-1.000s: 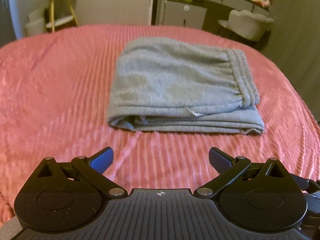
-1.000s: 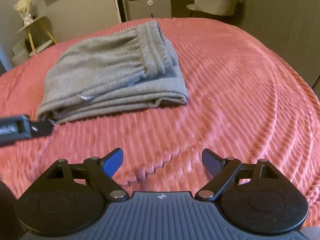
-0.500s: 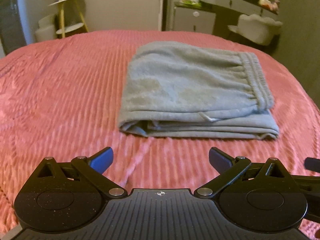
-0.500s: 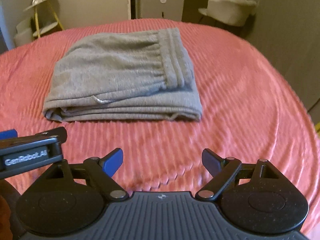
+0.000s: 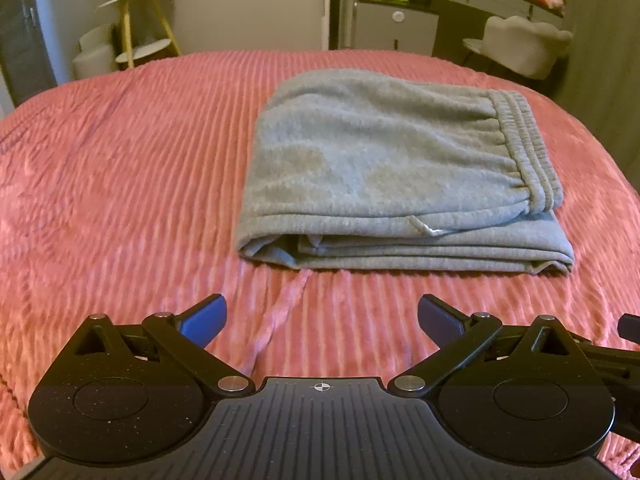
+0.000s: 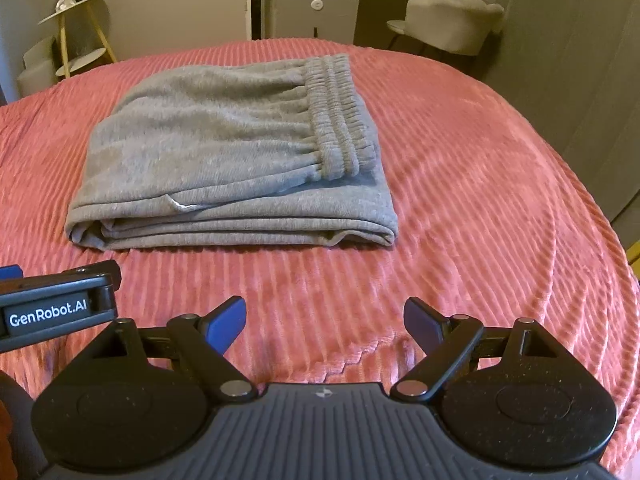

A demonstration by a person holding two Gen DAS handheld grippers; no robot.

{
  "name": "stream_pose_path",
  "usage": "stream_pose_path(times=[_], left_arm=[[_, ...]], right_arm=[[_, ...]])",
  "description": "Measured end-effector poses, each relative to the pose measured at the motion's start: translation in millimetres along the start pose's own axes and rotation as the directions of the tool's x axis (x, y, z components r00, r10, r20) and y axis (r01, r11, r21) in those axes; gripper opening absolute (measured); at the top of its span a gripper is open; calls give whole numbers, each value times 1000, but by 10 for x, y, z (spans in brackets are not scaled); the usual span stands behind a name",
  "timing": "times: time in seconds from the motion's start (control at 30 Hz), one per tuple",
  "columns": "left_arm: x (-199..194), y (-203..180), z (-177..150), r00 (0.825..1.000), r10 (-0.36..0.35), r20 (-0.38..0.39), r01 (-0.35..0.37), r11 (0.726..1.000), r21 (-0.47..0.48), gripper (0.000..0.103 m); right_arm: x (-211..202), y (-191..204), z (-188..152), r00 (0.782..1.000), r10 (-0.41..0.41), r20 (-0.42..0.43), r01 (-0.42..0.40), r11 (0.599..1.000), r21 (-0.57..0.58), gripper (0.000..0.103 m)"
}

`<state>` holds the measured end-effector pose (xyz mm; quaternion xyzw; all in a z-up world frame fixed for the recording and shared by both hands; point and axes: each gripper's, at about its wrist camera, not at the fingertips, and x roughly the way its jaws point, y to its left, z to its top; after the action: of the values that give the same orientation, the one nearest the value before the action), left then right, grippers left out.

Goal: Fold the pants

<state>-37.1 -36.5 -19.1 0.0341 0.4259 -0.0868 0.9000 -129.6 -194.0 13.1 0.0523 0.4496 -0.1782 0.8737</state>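
Observation:
Grey pants lie folded in a thick stack on the pink ribbed bedspread, elastic waistband on top at the right side. The same pants fill the middle of the right wrist view. My left gripper is open, held short of the stack's near edge with nothing between its fingers. My right gripper is open too, empty, a little back from the stack. The left gripper's body shows at the left edge of the right wrist view.
Beyond the bed stand a grey cabinet, a dark dresser with a round mirror, a pale upholstered chair and a yellow-legged side shelf. The bed's edge drops off at the right. A raised crease in the bedspread runs toward me.
Both grippers have drawn back and turned slightly, so the folded pants sit more squarely ahead of each. The pants have not moved; both grippers stay open.

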Motion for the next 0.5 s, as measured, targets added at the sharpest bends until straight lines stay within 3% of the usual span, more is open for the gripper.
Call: stream_pose_path(times=[0.5], left_arm=[[-12, -28, -4, 1000, 12, 6, -12, 1000, 14, 103]], right_arm=[[-23, -41, 12, 1000, 12, 5, -12, 1000, 25, 86]])
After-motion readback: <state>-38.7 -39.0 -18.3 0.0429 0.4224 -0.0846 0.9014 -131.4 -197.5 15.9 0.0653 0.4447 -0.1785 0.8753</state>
